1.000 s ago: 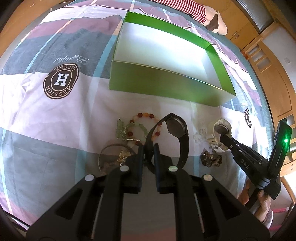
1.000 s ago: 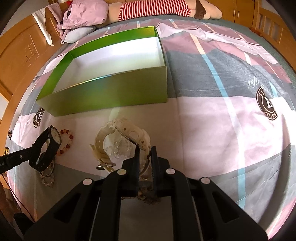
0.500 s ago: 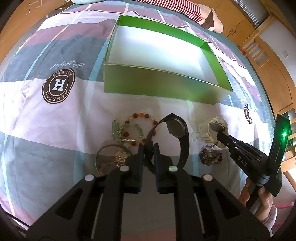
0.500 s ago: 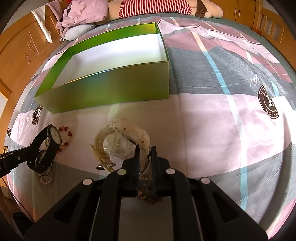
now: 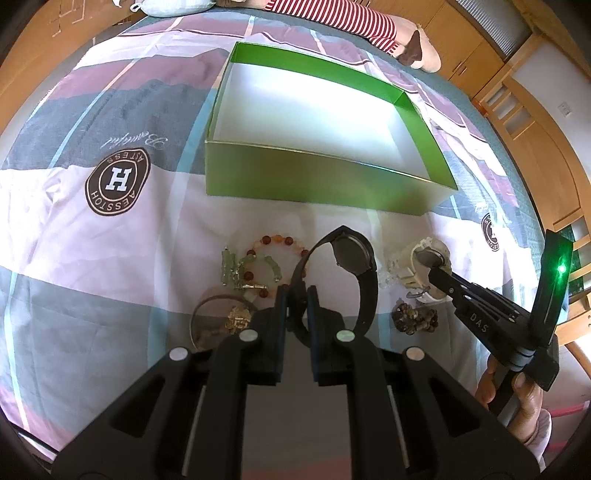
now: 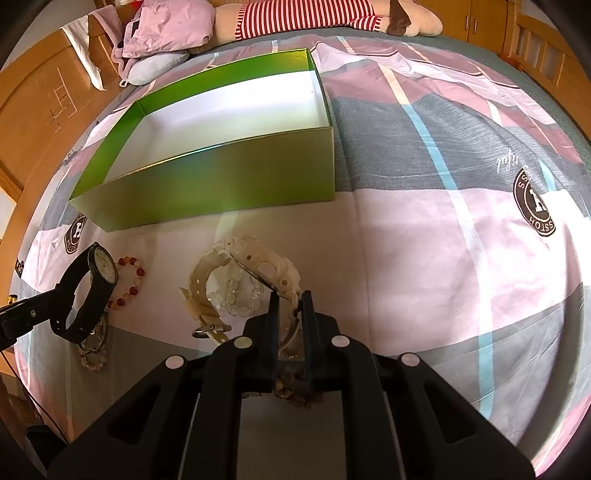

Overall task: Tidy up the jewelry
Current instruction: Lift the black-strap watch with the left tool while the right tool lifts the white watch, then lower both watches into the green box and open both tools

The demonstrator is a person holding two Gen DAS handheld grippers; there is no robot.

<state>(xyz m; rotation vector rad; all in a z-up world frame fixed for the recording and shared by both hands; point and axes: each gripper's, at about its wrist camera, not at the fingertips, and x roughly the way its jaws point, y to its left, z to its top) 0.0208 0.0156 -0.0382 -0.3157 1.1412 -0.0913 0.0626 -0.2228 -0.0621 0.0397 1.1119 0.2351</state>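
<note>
My left gripper (image 5: 296, 295) is shut on the strap of a black watch (image 5: 351, 258) and holds it above the bedspread; it also shows in the right wrist view (image 6: 94, 280). My right gripper (image 6: 290, 301) is shut on the strap of a cream white watch (image 6: 255, 264), seen in the left wrist view (image 5: 424, 258) too. An open green box (image 5: 317, 184) with a white inside stands just beyond both; it is empty (image 6: 221, 184).
On the bedspread lie an orange bead bracelet (image 5: 275, 242), a green stone bracelet (image 5: 231, 264), a thin bangle with a gold charm (image 5: 225, 317), a dark bead bracelet (image 5: 415, 319) and a clear bead bracelet (image 6: 240, 295). A striped plush toy (image 6: 314, 14) lies behind the box.
Both grippers have risen and drawn back a little with their watches; the box and the loose bracelets look smaller and farther. The grips have not changed.
</note>
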